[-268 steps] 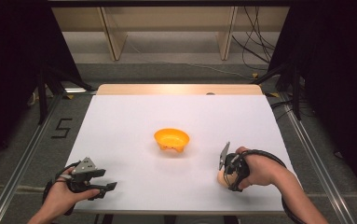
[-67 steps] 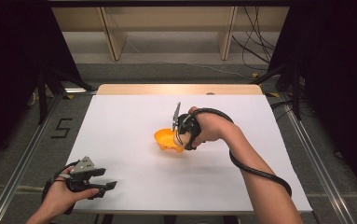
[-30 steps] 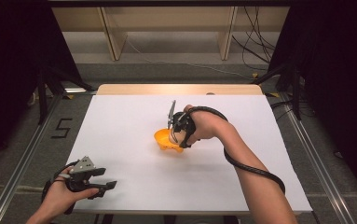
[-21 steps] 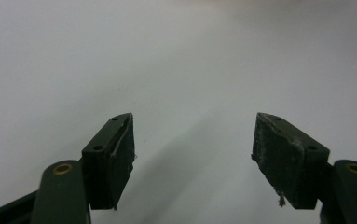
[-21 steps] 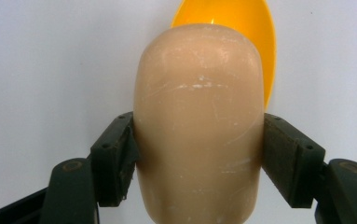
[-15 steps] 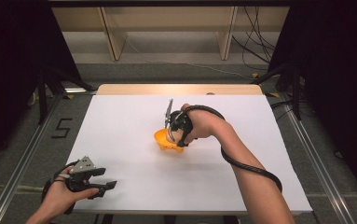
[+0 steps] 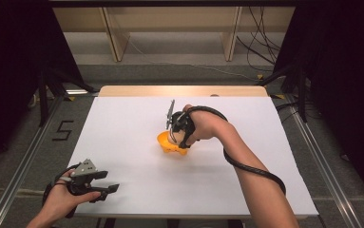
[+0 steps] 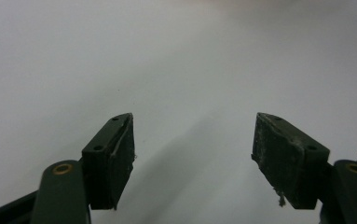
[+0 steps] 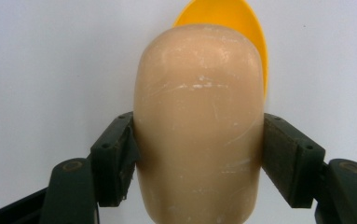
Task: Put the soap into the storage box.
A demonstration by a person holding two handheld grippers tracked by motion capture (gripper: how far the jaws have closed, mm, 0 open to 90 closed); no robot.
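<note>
Since the earliest frame, the right tool [image 7: 172, 135] has carried a beige rounded object [image 9: 199, 126] from the table's near right part to the orange bowl [image 7: 170, 145] at the middle of the white table [image 7: 122, 123]; over the last second it has hardly shifted.

At the table's near left corner, the left tool [image 7: 108, 190] lies low in the person's left hand [image 7: 63, 202], right where it was before. In the left gripper view its jaws stand wide apart with nothing between them, only bare table ahead.

At the middle, the bowl sits upright, well apart from the left tool. The right tool points down over the bowl's rim, its grey plate tipped up toward the far edge. In the right gripper view its pads press on both sides of the beige object, which is smooth, scuffed and egg-like; the jaws are a good way open to span it. The bowl's rim [image 9: 255, 28] shows just behind the object. Whether the object touches the bowl's inside cannot be told.
</note>
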